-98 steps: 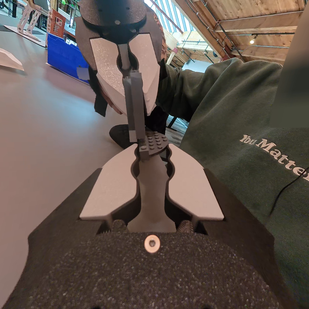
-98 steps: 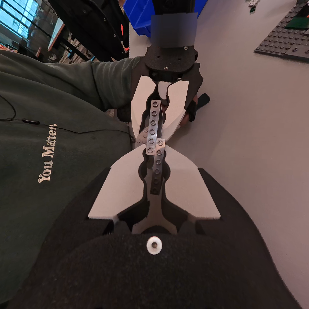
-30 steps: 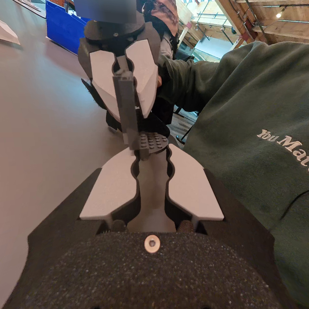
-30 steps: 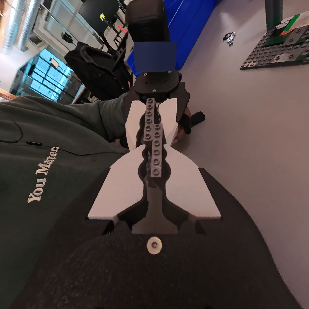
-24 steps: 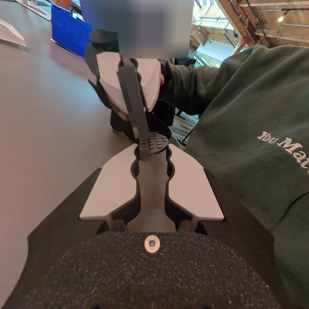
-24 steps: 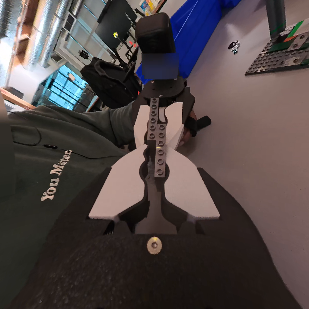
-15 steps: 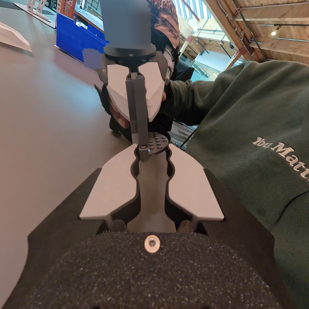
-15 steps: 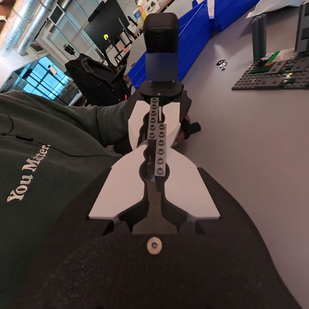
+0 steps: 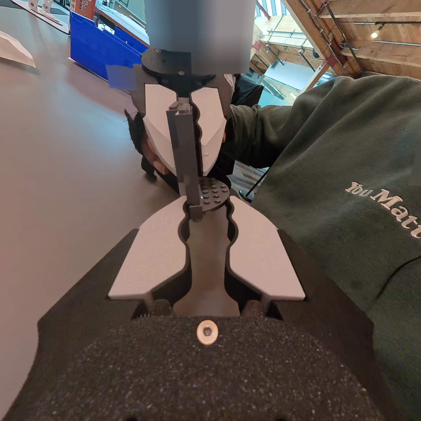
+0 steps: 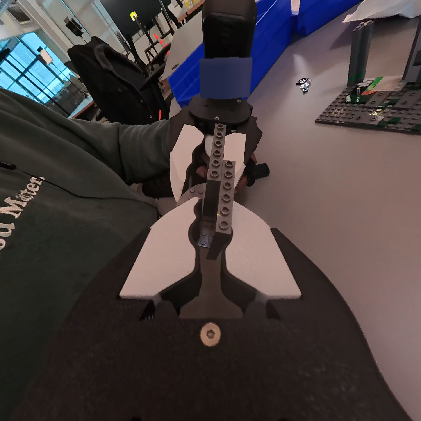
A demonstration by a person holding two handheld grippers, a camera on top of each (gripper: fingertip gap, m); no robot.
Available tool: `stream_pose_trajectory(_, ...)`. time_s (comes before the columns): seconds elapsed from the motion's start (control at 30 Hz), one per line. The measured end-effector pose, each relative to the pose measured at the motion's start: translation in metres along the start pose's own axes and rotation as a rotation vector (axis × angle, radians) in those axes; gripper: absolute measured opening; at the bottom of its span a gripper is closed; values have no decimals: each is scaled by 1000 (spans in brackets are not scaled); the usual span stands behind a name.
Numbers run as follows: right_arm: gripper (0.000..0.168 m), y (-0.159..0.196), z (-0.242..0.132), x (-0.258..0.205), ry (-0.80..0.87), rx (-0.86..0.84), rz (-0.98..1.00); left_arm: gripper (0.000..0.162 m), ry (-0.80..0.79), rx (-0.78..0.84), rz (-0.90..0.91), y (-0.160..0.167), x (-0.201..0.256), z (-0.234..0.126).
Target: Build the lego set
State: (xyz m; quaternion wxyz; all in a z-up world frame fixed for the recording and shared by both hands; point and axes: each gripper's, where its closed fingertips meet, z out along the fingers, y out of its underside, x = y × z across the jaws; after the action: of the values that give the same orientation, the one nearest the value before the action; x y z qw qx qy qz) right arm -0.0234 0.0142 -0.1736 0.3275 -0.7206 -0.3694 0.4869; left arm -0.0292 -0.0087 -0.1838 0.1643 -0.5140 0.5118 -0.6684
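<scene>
Lego beams — two long grey studded bars pressed side by side and offset lengthwise — span the gap between the two grippers above the grey table. The right gripper clamps the near end of the beams, while the left gripper pinches a dark round studded plate that meets the beams' other end. Risk, as I judge it: the beams make a long lever, so any twist between the hands could pop the plate off or split the offset beams apart; an off-axis press would leave the studs half seated. Compared with a second ago, the right gripper sits closer and more squarely head-on to the left, and the part-built baseplate with its dark pillar shows more fully — the beams stand straighter.
</scene>
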Motion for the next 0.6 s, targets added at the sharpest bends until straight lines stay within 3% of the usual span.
stream_pose_trajectory(0.3,18,5,1,-1,33,-90,-24,29,-19,-33,26,5,-1,2)
stream_pose_trajectory(0.6,18,-1,3,-9,12,8,-125,29,2,-10,18,1,2,1)
